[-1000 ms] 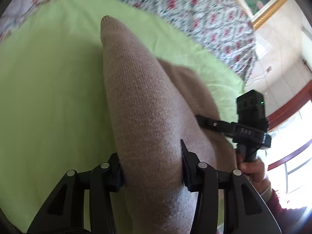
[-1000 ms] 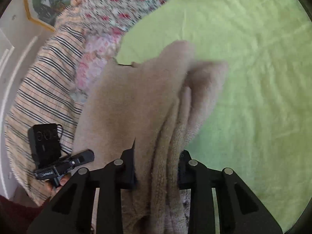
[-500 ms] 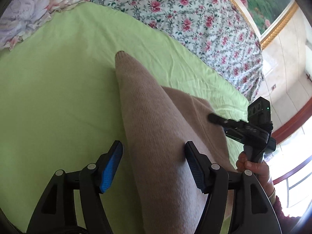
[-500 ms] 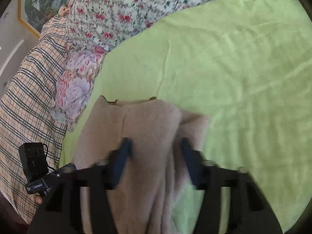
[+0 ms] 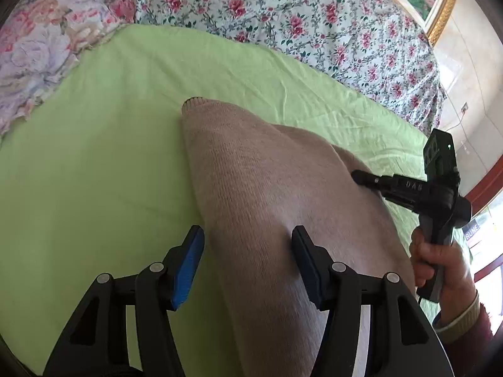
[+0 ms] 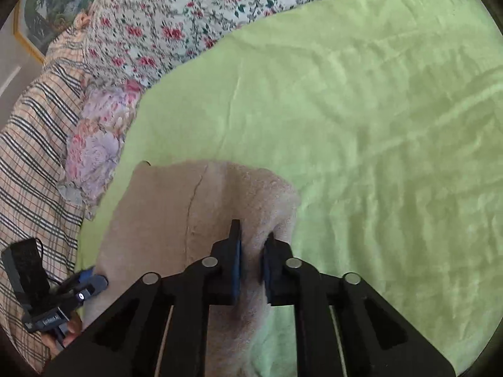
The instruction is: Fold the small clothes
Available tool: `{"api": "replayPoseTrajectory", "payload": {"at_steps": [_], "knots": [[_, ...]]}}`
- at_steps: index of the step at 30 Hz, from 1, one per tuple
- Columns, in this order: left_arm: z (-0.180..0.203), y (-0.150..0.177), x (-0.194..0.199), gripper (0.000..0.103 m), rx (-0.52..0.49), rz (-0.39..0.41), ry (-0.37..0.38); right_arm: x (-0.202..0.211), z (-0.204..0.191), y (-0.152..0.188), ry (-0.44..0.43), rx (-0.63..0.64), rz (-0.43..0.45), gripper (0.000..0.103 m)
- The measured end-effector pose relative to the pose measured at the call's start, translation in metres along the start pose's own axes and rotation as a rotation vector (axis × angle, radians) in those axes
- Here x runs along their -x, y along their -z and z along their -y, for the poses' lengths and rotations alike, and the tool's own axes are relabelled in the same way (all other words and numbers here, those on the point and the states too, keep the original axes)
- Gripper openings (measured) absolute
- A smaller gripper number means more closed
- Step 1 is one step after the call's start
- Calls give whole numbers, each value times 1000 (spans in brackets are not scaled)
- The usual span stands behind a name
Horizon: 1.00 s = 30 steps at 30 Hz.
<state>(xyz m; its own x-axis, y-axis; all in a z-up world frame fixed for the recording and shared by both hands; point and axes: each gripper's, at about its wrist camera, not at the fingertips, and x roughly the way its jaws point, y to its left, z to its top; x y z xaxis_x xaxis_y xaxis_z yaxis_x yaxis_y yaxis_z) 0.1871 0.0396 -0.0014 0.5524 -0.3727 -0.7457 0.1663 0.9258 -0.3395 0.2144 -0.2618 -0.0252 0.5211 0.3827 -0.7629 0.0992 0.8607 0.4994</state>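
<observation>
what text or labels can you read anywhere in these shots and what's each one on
"DAS" in pale letters on the side of the right tool, seen from the left wrist view.
"RUNE", cut off, on a blue sign by the window at the right edge.
A small pale label on the left tool body in the right wrist view is too blurred to read.
Nothing on the beige sweater.

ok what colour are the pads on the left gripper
Blue, on black fingers. The left wrist view shows the pads best, with the left gripper open.

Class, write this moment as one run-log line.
step: folding | left gripper: open, straddling beige sweater | right gripper: shut on sweater edge | surface: green sheet
</observation>
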Motion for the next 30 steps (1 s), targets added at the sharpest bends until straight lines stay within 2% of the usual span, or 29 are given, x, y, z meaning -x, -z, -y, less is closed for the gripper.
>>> {"api": "replayPoseTrajectory", "payload": {"at_steps": [2,4,8,10,12,15,19,24,25,26,27,28,30], "knots": [[2,11,20,58,-26,10,-12,15,-3,7,-26,-13,8,41],[4,29,46,59,-54,28,-14,34,-8,21,-50,4,29,53],[10,77,88,59,-86,44,-8,68,-12,66,-95,8,37,55],[16,101,96,59,-100,37,-11,82,-11,93,-122,-4,32,55],[23,121,99,60,-130,36,-35,92,-11,122,-137,-21,26,55],[35,142,90,60,-182,21,-82,94,-13,146,-144,-30,6,55],[45,148,73,60,-234,9,-122,91,-17,163,-147,-30,-7,55],[39,134,66,59,-165,65,-186,87,-26,168,-135,13,-7,55],[37,131,64,53,-154,75,-204,84,-28,168,-130,25,-14,52],[36,130,60,45,-150,80,-220,78,-31,168,-121,48,-37,30],[35,131,51,20,-150,51,-234,74,-33,168,-105,62,-61,14],[35,130,46,13,-148,26,-245,74,-34,166,-86,70,-68,6],[40,133,50,11,-155,36,-280,94,-41,159,-124,104,-9,6]]}}
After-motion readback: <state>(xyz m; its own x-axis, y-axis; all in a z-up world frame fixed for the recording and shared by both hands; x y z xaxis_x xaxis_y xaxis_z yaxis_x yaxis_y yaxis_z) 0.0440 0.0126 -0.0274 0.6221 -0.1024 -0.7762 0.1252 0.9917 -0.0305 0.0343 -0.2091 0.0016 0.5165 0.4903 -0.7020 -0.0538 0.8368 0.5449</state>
